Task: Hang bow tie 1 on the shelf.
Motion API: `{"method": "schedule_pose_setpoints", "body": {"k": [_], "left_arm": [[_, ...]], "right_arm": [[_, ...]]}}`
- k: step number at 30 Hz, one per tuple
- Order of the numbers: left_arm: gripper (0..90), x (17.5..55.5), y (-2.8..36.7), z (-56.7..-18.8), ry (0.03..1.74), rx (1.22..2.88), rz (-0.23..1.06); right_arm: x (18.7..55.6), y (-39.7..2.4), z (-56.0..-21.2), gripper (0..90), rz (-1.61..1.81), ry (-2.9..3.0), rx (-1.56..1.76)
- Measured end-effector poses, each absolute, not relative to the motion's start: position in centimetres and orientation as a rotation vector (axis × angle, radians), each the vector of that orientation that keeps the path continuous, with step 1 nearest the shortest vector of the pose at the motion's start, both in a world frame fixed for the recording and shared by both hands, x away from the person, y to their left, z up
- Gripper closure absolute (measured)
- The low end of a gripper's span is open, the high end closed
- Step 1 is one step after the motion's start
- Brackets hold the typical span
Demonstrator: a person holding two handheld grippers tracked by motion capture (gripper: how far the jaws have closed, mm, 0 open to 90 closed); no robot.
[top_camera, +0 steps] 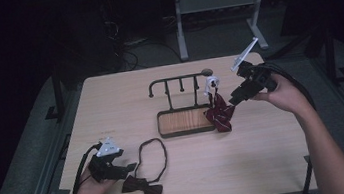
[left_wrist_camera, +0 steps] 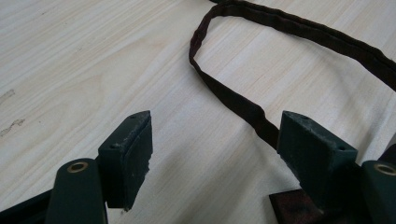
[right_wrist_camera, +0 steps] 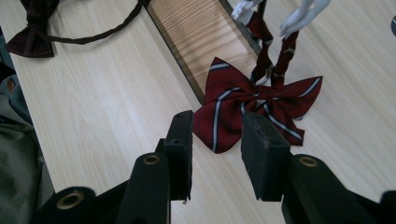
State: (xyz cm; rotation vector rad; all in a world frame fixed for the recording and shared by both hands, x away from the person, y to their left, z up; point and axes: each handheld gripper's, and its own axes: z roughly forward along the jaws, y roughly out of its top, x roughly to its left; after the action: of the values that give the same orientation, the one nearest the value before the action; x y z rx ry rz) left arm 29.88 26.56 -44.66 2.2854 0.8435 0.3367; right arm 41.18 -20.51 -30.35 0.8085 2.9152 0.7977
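Observation:
A red bow tie with pale stripes (top_camera: 220,113) hangs by its strap from the right end of a black hook rack (top_camera: 178,80), and its lower edge rests on the table. My right gripper (top_camera: 234,101) points at it from the right. In the right gripper view the jaws (right_wrist_camera: 218,122) stand open just short of the red bow tie (right_wrist_camera: 243,102), not pressing it. A dark bow tie (top_camera: 142,187) lies at the near left, its strap looped behind it. My left gripper (top_camera: 130,168) rests open beside it, and the strap (left_wrist_camera: 233,98) runs past the right jaw of that gripper (left_wrist_camera: 215,126).
The rack stands on a wooden base tray (top_camera: 185,120) at the table's middle. White clips (right_wrist_camera: 303,14) sit on the red tie's strap near the hook. A cable trails from each gripper. A second table's legs stand on the floor beyond.

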Motion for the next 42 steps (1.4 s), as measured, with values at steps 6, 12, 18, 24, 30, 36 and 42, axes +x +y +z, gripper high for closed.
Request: {"method": "schedule_pose_setpoints", "body": {"k": [6,12,18,24,30,36,42], "left_arm": [[27.0,29.9,26.6,-44.6,0.841,2.286,0.339],[27.0,29.9,26.6,-44.6,0.839,2.286,0.338],[27.1,29.9,26.6,-44.6,0.834,2.29,0.346],[27.2,30.0,26.5,-44.5,0.831,2.292,0.346],[27.4,30.1,26.3,-44.4,0.831,2.299,0.352],[27.5,30.3,26.2,-44.2,0.831,2.302,0.361],[27.8,30.7,25.7,-43.7,0.816,2.308,0.363]], "right_arm": [[40.5,-20.6,-31.1,61.5,0.813,2.915,0.811],[40.0,-20.7,-32.0,59.9,0.827,2.921,0.816],[39.3,-20.8,-32.8,57.9,0.844,2.928,0.81],[38.5,-21.0,-33.8,55.9,0.857,2.932,0.818],[37.6,-21.2,-34.7,53.3,0.871,2.927,0.824],[36.8,-21.2,-35.3,51.6,0.881,2.925,0.821],[36.0,-21.0,-36.0,49.2,0.894,2.918,0.814]]}}
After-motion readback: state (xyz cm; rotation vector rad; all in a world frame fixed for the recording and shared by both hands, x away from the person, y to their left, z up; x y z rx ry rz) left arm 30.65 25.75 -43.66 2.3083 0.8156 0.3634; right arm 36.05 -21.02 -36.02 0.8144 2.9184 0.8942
